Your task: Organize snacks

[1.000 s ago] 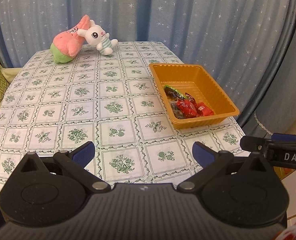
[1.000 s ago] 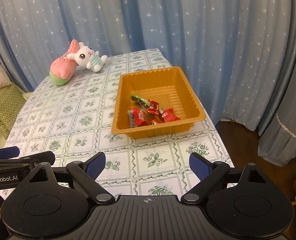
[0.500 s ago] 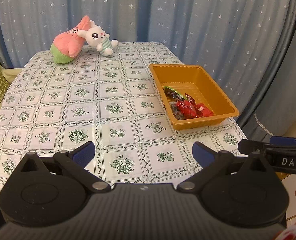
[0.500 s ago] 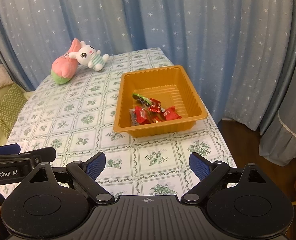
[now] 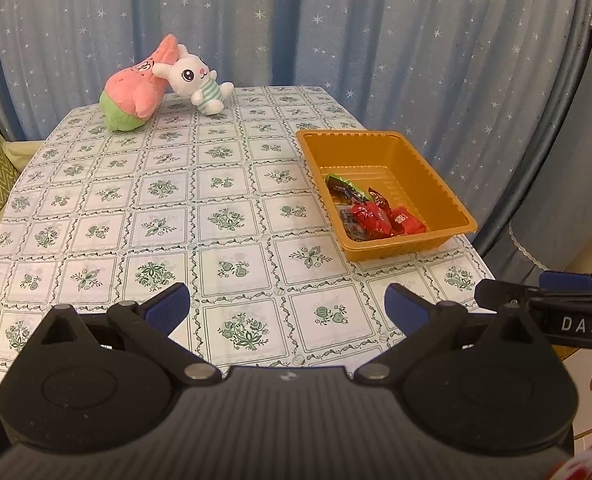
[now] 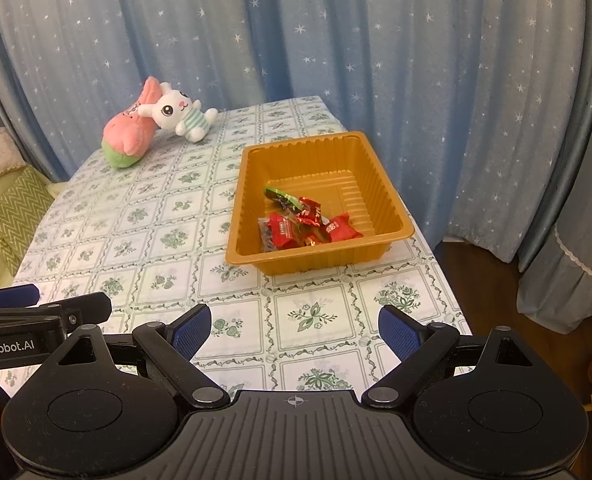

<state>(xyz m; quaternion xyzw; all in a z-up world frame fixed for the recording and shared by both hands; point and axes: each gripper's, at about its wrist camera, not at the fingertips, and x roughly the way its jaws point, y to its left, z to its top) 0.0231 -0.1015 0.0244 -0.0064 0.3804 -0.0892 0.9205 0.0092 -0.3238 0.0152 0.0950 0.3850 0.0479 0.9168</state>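
An orange plastic tray (image 5: 451,192) (image 6: 383,184) sits on the right side of the table. Inside it lie several wrapped snacks: red packets (image 5: 371,218) (image 6: 341,230) and a green-edged wrapper (image 5: 345,186) (image 6: 278,196). My left gripper (image 5: 286,306) hovers open over the table's near edge, with nothing between its blue pads. My right gripper (image 6: 294,326) is also open and empty, held above the near edge in front of the tray. Each gripper's side shows at the edge of the other's view.
A pink and green plush (image 5: 136,92) (image 6: 130,136) and a white bunny plush (image 5: 194,78) (image 6: 180,116) lie at the table's far end. Blue starred curtains (image 5: 335,20) hang behind and to the right. A green zigzag cushion (image 6: 12,216) sits left.
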